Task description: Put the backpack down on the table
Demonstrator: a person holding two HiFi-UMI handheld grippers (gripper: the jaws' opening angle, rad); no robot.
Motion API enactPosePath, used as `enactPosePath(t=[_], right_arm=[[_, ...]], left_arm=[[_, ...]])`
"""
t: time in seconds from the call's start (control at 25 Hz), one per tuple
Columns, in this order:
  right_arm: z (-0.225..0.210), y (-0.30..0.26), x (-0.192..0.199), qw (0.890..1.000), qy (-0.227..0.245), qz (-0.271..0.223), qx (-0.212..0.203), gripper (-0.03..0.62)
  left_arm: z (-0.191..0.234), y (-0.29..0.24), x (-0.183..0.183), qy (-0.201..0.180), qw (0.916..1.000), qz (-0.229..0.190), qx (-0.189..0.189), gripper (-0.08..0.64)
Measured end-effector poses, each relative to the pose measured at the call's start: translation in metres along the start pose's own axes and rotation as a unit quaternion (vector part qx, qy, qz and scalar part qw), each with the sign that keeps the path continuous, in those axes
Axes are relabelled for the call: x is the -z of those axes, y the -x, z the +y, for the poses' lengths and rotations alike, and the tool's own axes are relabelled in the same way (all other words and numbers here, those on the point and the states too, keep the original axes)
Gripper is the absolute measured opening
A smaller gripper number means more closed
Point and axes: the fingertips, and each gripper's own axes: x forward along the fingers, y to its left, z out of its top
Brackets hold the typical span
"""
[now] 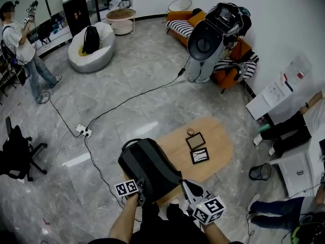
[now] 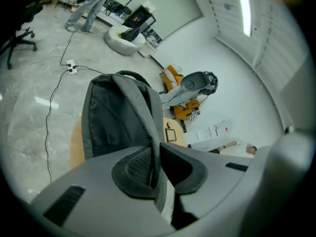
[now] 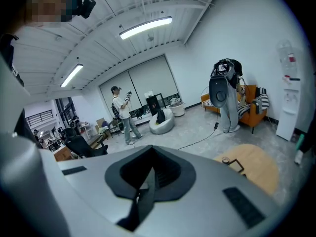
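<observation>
A dark grey backpack [image 1: 150,169] stands at the near left end of the oval wooden table [image 1: 218,146]. My left gripper [image 1: 138,191] is at its near lower side. In the left gripper view the backpack [image 2: 118,117] rises in front of the jaws, and the left gripper [image 2: 155,169] is shut on a grey strap [image 2: 148,127] running down from it. My right gripper [image 1: 189,189] is at the pack's near right corner. In the right gripper view that gripper [image 3: 150,181] is shut on a thin black strap [image 3: 143,201] that hangs below the jaws.
Two small picture frames [image 1: 195,140] [image 1: 199,155] and a small round object [image 1: 190,131] lie on the table's middle. A power strip [image 1: 84,131] with cables lies on the floor to the left. A wire bin [image 1: 260,172] stands right of the table and an office chair [image 1: 18,151] far left.
</observation>
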Motion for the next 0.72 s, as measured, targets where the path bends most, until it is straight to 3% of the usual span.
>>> enactPosePath(t=[0.16,0.36,0.52,0.6,0.72], right_arm=[[0.004,-0.007,0.001,1.000,0.003,0.004,-0.005,0.011],[0.004,-0.012,0.000,1.000,0.006,0.011,-0.011,0.011],[0.001,-0.010,0.001,1.000,0.006,0.015,-0.013,0.011],[0.001,-0.011,0.001,1.000,0.008,0.017,-0.017,0.011],[0.003,-0.012,0.000,0.999,0.012,0.020,-0.022,0.011]], left_arm=[[0.008,-0.003,0.025,-0.039,0.9983,0.031,-0.030,0.041],[0.020,-0.001,0.017,-0.090,0.9932,0.033,-0.066,0.063],[0.033,0.001,0.006,-0.096,0.9894,0.051,-0.096,0.101],[0.042,0.006,0.003,-0.093,0.9877,0.056,-0.112,0.179],[0.053,0.018,-0.003,-0.087,0.9875,0.034,-0.127,0.184]])
